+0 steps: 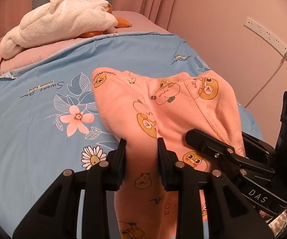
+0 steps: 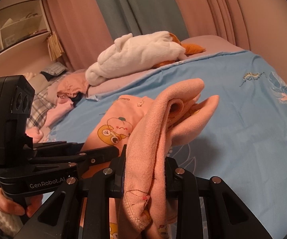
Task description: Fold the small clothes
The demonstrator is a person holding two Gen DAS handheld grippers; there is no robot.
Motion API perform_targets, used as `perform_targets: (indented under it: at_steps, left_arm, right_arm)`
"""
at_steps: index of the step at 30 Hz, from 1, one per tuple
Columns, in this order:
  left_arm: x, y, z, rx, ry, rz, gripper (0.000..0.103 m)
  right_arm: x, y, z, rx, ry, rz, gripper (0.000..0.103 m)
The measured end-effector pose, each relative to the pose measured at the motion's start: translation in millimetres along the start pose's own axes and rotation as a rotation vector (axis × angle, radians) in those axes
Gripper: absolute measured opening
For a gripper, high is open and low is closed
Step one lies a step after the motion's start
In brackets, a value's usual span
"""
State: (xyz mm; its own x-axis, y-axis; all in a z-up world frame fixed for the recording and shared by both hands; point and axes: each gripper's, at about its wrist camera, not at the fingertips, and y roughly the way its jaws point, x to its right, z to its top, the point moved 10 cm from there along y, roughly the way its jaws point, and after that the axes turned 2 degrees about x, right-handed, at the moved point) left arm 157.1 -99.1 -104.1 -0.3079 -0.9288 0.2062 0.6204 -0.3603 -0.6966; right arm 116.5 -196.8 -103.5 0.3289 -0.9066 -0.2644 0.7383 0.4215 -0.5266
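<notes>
Both grippers clamp the pink printed garment [image 1: 169, 109]: left gripper [image 1: 141, 151] jaws narrowly parted around cloth, right gripper [image 2: 145, 159] jaws pinching a bunched edge.

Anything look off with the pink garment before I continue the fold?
Yes. The pink garment is bunched thick in the right tool, and loose red thread trails near its hem. The left tool also clamps it, so layers look uneven.

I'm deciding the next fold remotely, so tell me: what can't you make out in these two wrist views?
- Garment outline: its lower part runs off the left wrist view's bottom edge, behind the left gripper.
- Right gripper pads: bunched cloth covers them in the right wrist view.
- White plush: its far side is hidden by its own bulk.
- Shelf contents: too small.
</notes>
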Motion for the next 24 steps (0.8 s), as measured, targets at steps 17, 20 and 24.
perform_targets:
  at_steps: [17,20,24]
  left_arm:
    - [21.1,-34.9,-15.2,0.030,0.009,0.004,0.028]
    - [25.8,-39.4,-16.3,0.037,0.013,0.004,0.028]
    - [33.1,-43.5,-17.1,0.043,0.020,0.003,0.028]
  right_arm:
    - [-12.7,-31.5,-7.4,0.029,-0.016,0.002,0.028]
    - [-13.2,-37.6,-7.5,0.038,-0.018,0.001,0.028]
    - [-11.2,-44.5,-8.4,0.050,-0.017,-0.001,0.028]
